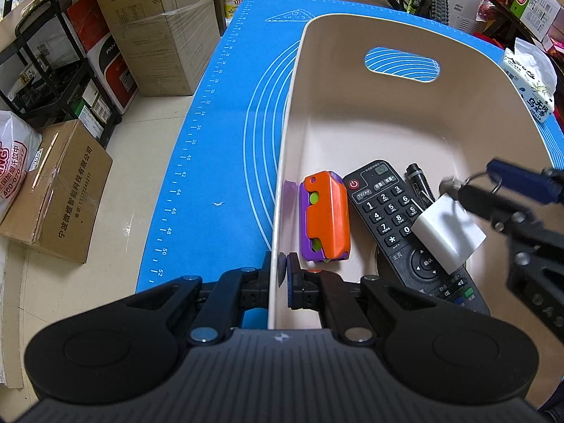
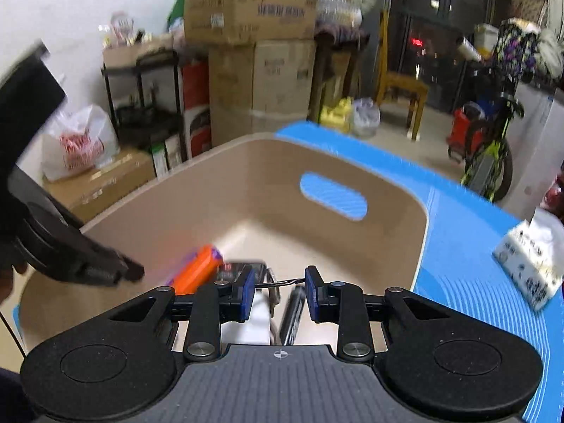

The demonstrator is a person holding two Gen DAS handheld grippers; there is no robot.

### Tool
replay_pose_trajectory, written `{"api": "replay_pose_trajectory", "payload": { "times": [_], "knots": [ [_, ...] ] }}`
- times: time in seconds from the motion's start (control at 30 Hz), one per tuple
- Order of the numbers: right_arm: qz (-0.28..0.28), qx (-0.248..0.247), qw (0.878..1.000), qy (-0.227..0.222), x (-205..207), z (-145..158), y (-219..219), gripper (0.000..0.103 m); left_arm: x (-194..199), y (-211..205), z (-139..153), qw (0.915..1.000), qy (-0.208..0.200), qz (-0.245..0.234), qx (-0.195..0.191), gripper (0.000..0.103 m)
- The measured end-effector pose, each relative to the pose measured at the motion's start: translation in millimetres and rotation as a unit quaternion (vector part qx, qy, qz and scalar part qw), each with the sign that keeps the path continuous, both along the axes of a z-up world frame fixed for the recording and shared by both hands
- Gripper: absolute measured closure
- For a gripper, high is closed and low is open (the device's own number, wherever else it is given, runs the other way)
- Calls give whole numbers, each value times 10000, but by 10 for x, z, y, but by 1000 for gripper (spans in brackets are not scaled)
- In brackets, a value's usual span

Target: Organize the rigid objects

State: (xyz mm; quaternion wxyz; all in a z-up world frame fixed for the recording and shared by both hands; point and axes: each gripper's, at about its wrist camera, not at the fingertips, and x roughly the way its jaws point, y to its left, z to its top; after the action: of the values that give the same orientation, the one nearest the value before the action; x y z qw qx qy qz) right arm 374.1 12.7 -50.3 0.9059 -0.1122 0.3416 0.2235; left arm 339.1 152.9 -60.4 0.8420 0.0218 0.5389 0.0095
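The right gripper (image 2: 278, 294), half open and holding nothing I can see, hangs right above the white block (image 1: 447, 234) in the bin (image 1: 352, 70), while the left gripper (image 1: 282, 275) pinches the bin's near wall.

The right gripper (image 2: 279, 294) reaches over the near wall of a beige plastic bin with a slot handle (image 2: 246, 190), its blue-padded jaws standing apart. A thin metal key ring (image 2: 282, 283) spans the gap between them; whether the pads grip it cannot be told. Below lie a white block-shaped charger (image 2: 252, 328) and a black marker pen (image 2: 292, 312). Further in, blurred, lie an orange and purple toy (image 2: 197, 273) and a black remote control (image 2: 232, 269). The left gripper (image 2: 135, 271) sits at the bin's left wall. The bin stands on a blue mat (image 2: 454, 232) covering the tabletop, with a white tissue pack (image 2: 528, 268) near the mat's right edge.
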Motion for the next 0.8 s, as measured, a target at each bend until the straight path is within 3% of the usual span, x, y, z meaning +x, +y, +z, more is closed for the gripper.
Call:
{"api": "replay_pose_trajectory", "payload": {
  "times": [0.1, 0.3, 0.5, 0.53, 0.57, 0.63, 0.7, 0.8],
  "knots": [
    [-93, -57, 9995, 290, 30, -79, -9, 64, -1, 3, 0, 10000, 0, 0, -4, 96],
    [-82, -74, 9992, 384, 64, -96, 27, 65, 8, 5, -6, 10000, 1, 2, 2, 96],
    [-112, 92, 9995, 289, 22, -47, -15, 39, -6, 4, 34, 9999, -80, 86, 46, 92],
    [-177, 92, 9995, 238, 3, -22, -19, 27, -18, 4, 62, 9998, -136, 117, 60, 90],
    [-232, 140, 9995, 180, -19, 9, -36, 22, -30, 7, 86, 9997, -194, 149, 82, 87],
    [-322, 316, 9989, 122, -58, 88, -101, 21, -54, 3, 135, 9991, -314, 227, 149, 51],
    [-473, 446, 9978, 102, -89, 172, -176, 18, -83, -17, 185, 9984, -456, 265, 193, 38],
    [-750, 690, 9948, 43, -154, 302, -322, 8, -119, -69, 281, 9979, -595, 211, 154, 38]
  ]
}}
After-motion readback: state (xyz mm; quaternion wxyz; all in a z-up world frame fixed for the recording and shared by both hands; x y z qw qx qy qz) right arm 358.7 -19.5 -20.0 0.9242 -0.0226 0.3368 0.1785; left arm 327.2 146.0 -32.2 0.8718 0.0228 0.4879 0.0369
